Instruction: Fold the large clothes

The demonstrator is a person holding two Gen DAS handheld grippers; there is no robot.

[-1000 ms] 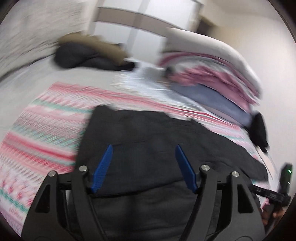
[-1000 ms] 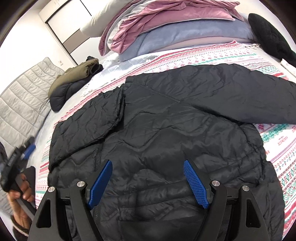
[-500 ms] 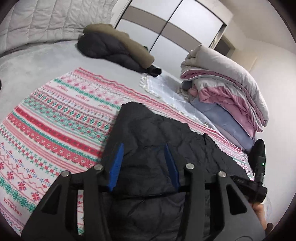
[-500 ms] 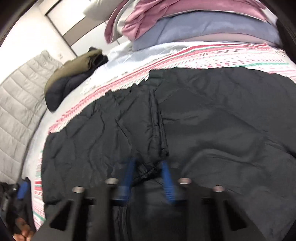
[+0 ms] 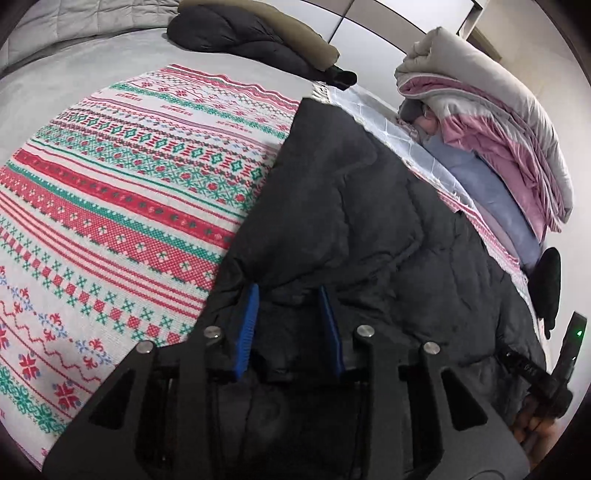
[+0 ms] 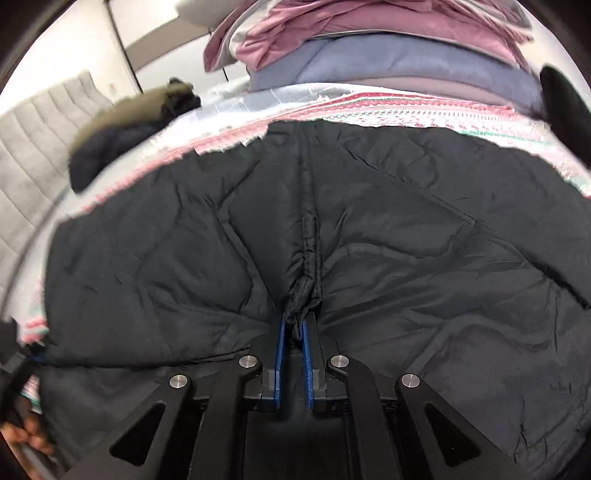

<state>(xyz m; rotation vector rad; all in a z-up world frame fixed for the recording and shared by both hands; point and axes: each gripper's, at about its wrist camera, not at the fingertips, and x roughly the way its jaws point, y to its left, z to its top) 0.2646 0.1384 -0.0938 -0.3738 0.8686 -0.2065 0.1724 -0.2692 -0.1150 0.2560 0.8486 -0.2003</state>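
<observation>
A black quilted jacket (image 5: pixel 369 221) lies spread on the bed, with its front seam running up the middle in the right wrist view (image 6: pixel 406 240). My left gripper (image 5: pixel 288 291) sits low at the jacket's left edge. Its jaws are closing, and a puffy fold of the jacket bulges between the blue pads (image 5: pixel 248 321). My right gripper (image 6: pixel 295 317) is shut on a pinch of fabric at the centre seam, which bunches up just past the pads (image 6: pixel 280 343). A hand holding the other gripper shows at the edge of each view.
A red, green and white patterned blanket (image 5: pixel 129 184) covers the bed under the jacket. Folded pink, grey and blue bedding (image 5: pixel 498 122) is piled at the right. A dark and an olive jacket (image 5: pixel 258 33) lie at the far side. A small black item (image 5: pixel 546 288) rests beside the bedding.
My left gripper sank onto the jacket's left edge and its jaws narrowed around a fold. My right gripper slid to the centre seam and shut on a pinch of fabric.
</observation>
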